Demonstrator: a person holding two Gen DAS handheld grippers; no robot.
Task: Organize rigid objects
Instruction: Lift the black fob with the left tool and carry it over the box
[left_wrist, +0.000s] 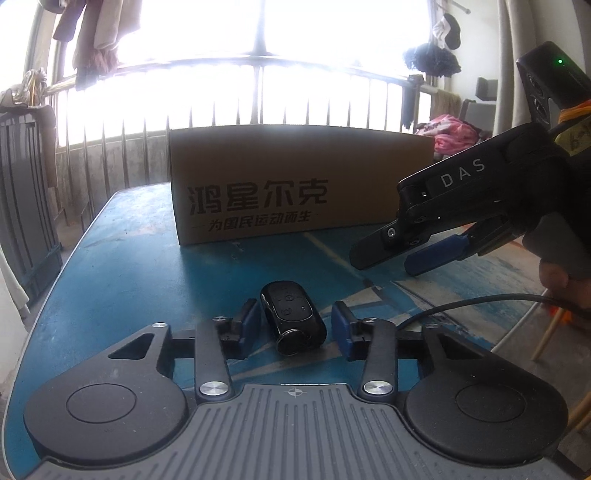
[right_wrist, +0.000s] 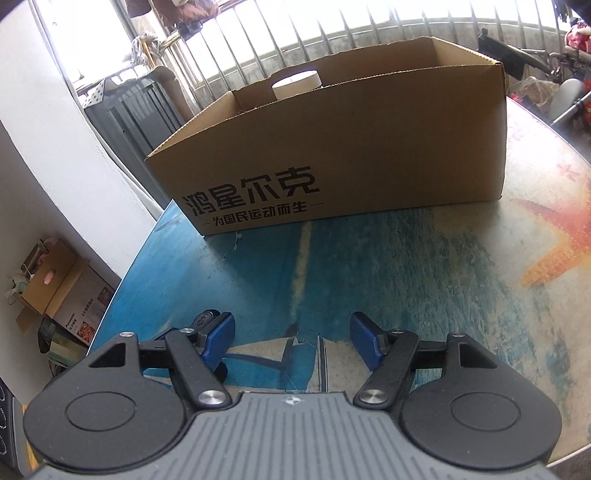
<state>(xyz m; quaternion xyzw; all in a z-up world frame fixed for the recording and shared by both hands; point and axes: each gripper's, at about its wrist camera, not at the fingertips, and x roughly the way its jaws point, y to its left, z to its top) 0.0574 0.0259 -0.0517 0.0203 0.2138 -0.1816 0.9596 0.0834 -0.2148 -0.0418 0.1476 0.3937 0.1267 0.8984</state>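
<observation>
With its jaws slightly parted, the left gripper (left_wrist: 293, 325) straddles a black remote-like fob (left_wrist: 293, 319) on the table (left_wrist: 122, 266), apparently ungripped; the right gripper (right_wrist: 291, 341) gapes empty. Next: pinch, carry to cardboard box (left_wrist: 295, 184).

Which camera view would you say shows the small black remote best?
The left wrist view: the black remote lies in full sight on the table between the left gripper's open fingers. The right wrist view shows only the remote's tip, peeking from behind a blue pad.

Blown-out backlight from the window (left_wrist: 295, 33); box front shaded; fisheye edges curved.
</observation>
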